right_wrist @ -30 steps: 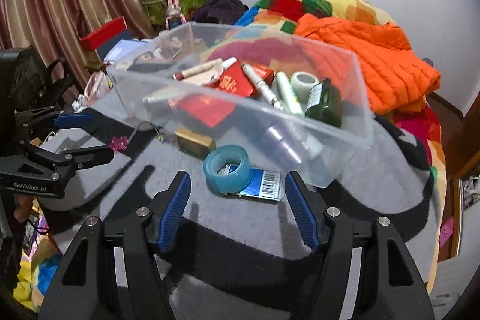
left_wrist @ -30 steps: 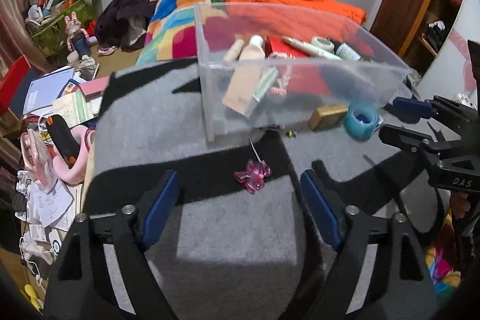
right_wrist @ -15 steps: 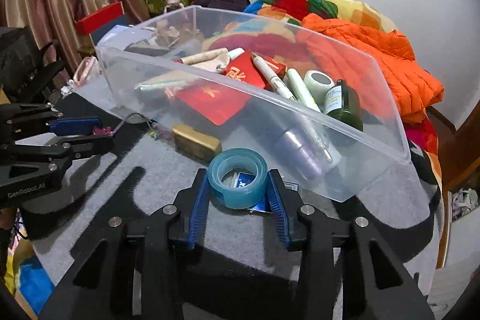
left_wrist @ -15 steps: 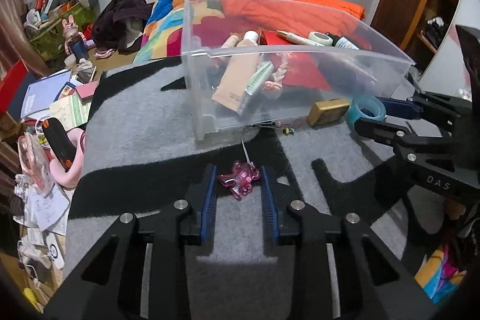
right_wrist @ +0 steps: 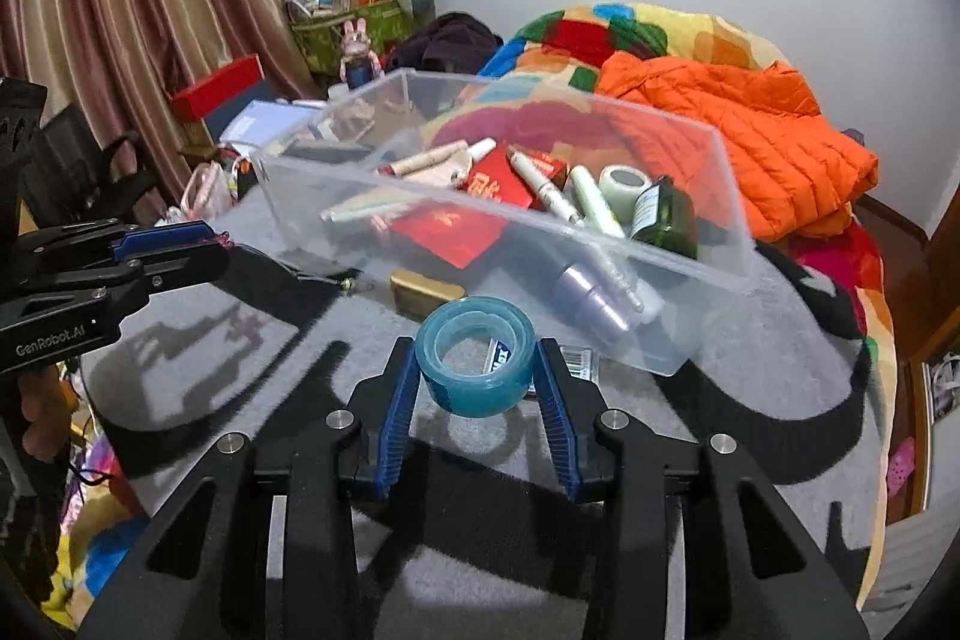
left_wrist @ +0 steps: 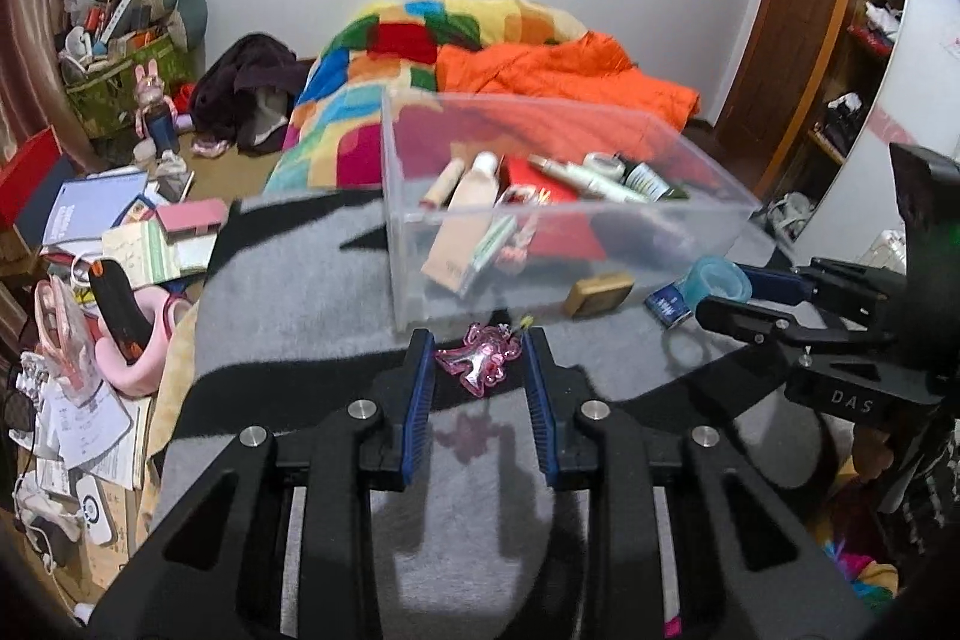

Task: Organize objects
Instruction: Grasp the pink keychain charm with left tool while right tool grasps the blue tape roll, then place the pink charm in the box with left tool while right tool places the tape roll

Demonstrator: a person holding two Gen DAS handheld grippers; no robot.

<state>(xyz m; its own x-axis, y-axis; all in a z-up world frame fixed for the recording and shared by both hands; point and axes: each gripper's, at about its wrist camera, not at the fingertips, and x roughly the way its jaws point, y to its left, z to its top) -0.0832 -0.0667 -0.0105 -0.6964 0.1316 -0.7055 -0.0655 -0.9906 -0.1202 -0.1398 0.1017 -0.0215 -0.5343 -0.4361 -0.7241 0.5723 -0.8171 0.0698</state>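
Observation:
My left gripper (left_wrist: pixel 480 370) is shut on a pink glittery charm (left_wrist: pixel 481 357) and holds it above the grey blanket (left_wrist: pixel 300 292), just in front of the clear plastic bin (left_wrist: pixel 414 244). My right gripper (right_wrist: pixel 477 370) is shut on a blue tape roll (right_wrist: pixel 476 363), lifted off the blanket (right_wrist: pixel 750 436) in front of the bin (right_wrist: pixel 708 334). The bin holds tubes, a red box, a green bottle and a white tape roll. The right gripper also shows in the left wrist view (left_wrist: pixel 729 298), and the left gripper in the right wrist view (right_wrist: pixel 210 250).
A gold box (right_wrist: pixel 427 293) and a blue barcode card (right_wrist: pixel 579 359) lie on the blanket by the bin's front wall. An orange jacket (right_wrist: pixel 750 142) lies on the bed behind. Books and clutter (left_wrist: pixel 120 244) cover the floor at the left.
Both grippers closed, the left on the pink charm and the right on the blue tape roll, and both have lifted their objects off the blanket.

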